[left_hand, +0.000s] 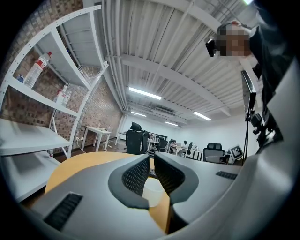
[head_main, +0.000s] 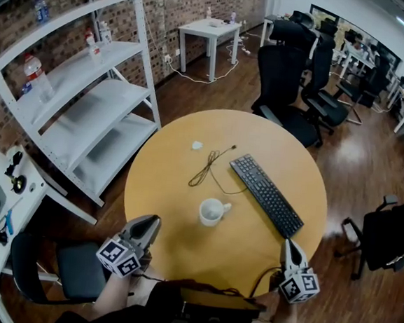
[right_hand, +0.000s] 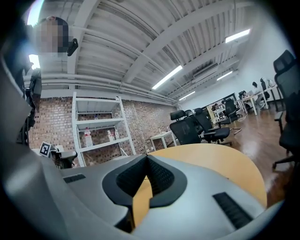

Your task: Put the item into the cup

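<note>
A white cup (head_main: 211, 211) stands upright near the middle of the round wooden table (head_main: 164, 189). A small white item (head_main: 197, 145) lies further back on the table, beside a thin dark cable (head_main: 208, 166). My left gripper (head_main: 153, 221) hovers at the near left edge. Its jaws stand a narrow gap apart with nothing between them. In the left gripper view (left_hand: 152, 159) the cup (left_hand: 152, 190) shows through that gap, some way ahead. My right gripper (head_main: 286, 243) is at the near right edge. It is shut and empty, its tips touching in the right gripper view (right_hand: 146, 159).
A black keyboard (head_main: 266, 194) lies diagonally on the table's right half. A white shelf rack (head_main: 87, 105) with bottles stands to the left. Black office chairs (head_main: 293, 81) are behind the table, another chair (head_main: 385, 236) to the right, and a small white table (head_main: 210, 31) at the back.
</note>
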Motion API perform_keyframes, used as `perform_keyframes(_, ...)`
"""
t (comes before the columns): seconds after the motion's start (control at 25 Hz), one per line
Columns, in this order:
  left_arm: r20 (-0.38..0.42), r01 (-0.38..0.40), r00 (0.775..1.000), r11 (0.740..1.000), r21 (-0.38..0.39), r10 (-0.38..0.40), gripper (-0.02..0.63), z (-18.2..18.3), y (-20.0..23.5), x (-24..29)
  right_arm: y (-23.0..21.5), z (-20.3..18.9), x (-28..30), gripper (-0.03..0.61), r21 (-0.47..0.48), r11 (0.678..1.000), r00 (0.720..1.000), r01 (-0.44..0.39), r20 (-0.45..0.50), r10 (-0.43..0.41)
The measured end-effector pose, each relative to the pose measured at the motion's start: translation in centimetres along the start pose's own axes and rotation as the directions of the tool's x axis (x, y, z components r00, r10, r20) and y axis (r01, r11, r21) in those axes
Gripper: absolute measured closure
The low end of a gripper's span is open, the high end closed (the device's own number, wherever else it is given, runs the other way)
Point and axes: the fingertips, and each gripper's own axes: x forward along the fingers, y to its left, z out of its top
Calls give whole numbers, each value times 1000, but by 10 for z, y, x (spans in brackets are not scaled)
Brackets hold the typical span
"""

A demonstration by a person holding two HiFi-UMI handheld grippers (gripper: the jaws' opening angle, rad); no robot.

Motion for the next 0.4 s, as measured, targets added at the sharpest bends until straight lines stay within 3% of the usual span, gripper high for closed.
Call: perform_keyframes(0.4, 15, -1, 1000, 999, -40, 2, 578, -10, -5, 0, 16, -9, 9, 569, -18, 999, 994, -46, -96, 44)
